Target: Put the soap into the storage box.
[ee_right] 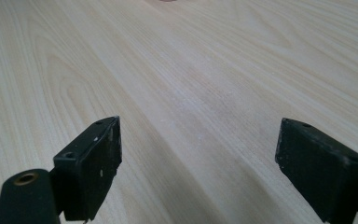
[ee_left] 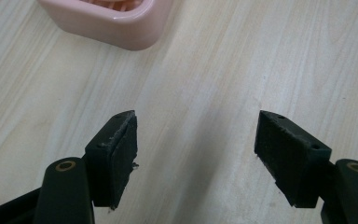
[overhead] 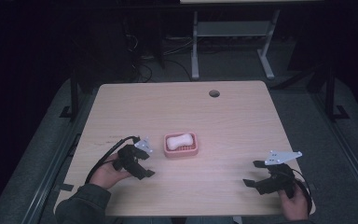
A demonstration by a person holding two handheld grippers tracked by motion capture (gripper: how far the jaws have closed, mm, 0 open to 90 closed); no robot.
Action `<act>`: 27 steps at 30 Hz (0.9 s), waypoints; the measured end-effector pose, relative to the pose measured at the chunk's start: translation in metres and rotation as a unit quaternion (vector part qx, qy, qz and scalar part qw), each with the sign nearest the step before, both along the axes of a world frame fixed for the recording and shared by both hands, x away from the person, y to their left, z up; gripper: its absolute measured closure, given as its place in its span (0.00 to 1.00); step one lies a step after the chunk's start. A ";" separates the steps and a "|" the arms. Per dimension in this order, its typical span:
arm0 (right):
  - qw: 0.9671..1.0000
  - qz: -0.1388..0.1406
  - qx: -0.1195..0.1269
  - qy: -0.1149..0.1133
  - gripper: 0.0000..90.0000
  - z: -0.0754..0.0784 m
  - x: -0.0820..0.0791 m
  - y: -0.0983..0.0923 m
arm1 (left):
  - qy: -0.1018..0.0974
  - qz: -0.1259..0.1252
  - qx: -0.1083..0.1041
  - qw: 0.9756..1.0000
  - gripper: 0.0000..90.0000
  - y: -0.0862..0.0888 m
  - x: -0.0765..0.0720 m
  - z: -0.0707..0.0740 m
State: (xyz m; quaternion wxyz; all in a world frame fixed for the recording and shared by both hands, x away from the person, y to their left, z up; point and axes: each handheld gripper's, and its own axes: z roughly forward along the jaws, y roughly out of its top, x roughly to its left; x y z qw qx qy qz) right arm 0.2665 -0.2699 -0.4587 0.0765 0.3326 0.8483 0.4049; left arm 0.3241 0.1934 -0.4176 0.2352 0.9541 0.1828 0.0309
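A pink soap dish (overhead: 182, 145) holding a white bar of soap (overhead: 179, 140) sits in the middle of the wooden table (overhead: 182, 107). My left gripper (overhead: 145, 170) is just left of and nearer than the dish, open, with only bare wood between its jaws. In the left gripper view its fingertips (ee_left: 116, 149) stand wide apart, and a corner of the dish (ee_left: 121, 23) lies ahead at the upper left, apart from them. My right gripper (overhead: 254, 173) rests open near the front right of the table, nothing between its fingers (ee_right: 93, 158).
A round cable hole (overhead: 214, 93) is in the table's far edge area. Behind the table stand a white desk frame (overhead: 233, 32) and cables on a dark floor. Cables trail from both grippers toward the front edge.
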 end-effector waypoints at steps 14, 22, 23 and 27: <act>1.000 0.001 -0.002 -0.001 0.16 0.000 0.000 0.001 | -0.001 0.001 0.003 1.000 0.33 0.013 -0.012 -0.005; 1.000 0.002 -0.003 -0.002 0.16 -0.001 0.000 0.001 | -0.002 0.005 -0.001 1.000 0.32 0.020 -0.023 -0.009; 1.000 0.001 -0.003 -0.001 0.16 -0.001 -0.001 0.001 | -0.002 0.007 0.000 1.000 0.32 0.021 -0.024 -0.010; 1.000 0.001 -0.003 -0.001 0.16 -0.001 -0.001 0.001 | 0.000 0.009 -0.002 1.000 0.32 0.028 -0.031 -0.014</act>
